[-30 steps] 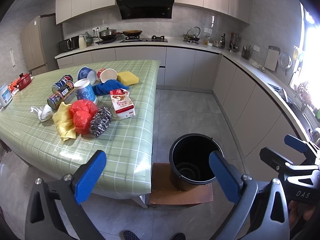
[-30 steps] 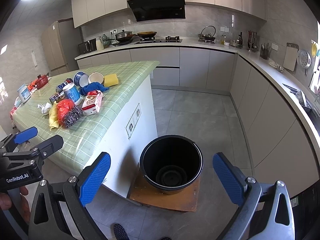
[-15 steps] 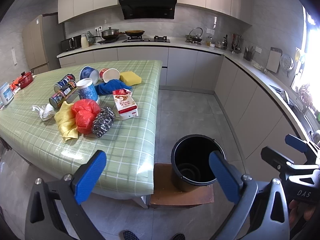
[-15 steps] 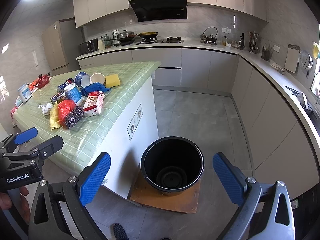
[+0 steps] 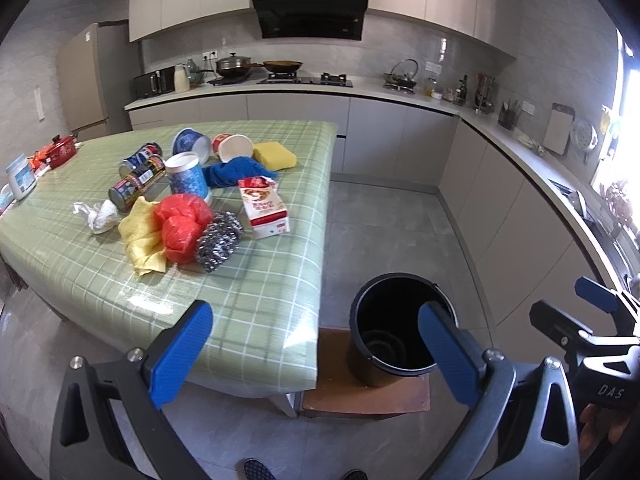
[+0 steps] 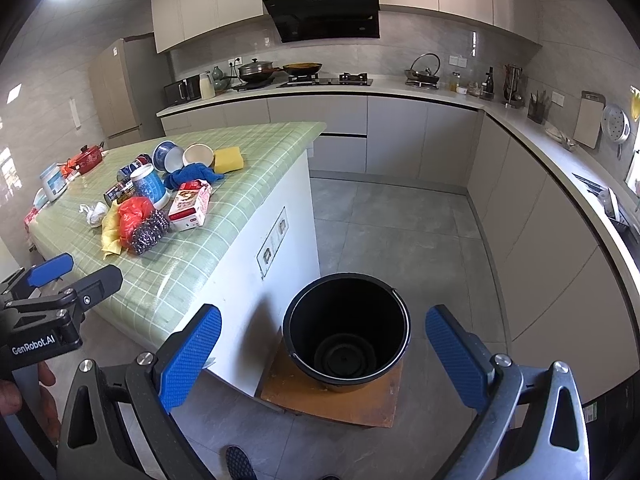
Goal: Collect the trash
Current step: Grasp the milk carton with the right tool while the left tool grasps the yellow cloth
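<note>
Ahead and left of the left gripper (image 5: pixel 316 348), trash waits on the desk (image 5: pixel 248 304). Both grippers are spread wide, holding nothing. Reach slowly for the red bag (image 5: pixel 182 226); the bucket (image 6: pixel 346 330) sits under the right gripper (image 6: pixel 322 356).

You have bare green checked tablecloth (image 5: pixel 256 304) along the near table edge, open for an approach. Farther in, the crumpled red plastic bag (image 5: pixel 182 226), steel wool scourer (image 5: pixel 218 240) and yellow cloth (image 5: pixel 140 240) lie touching, with the red-and-white carton (image 5: pixel 264 206) just beside. The black plastic bucket (image 6: pixel 346 328) stands open-mouthed on a low wooden stool (image 6: pixel 332 400), nothing above it.
</note>
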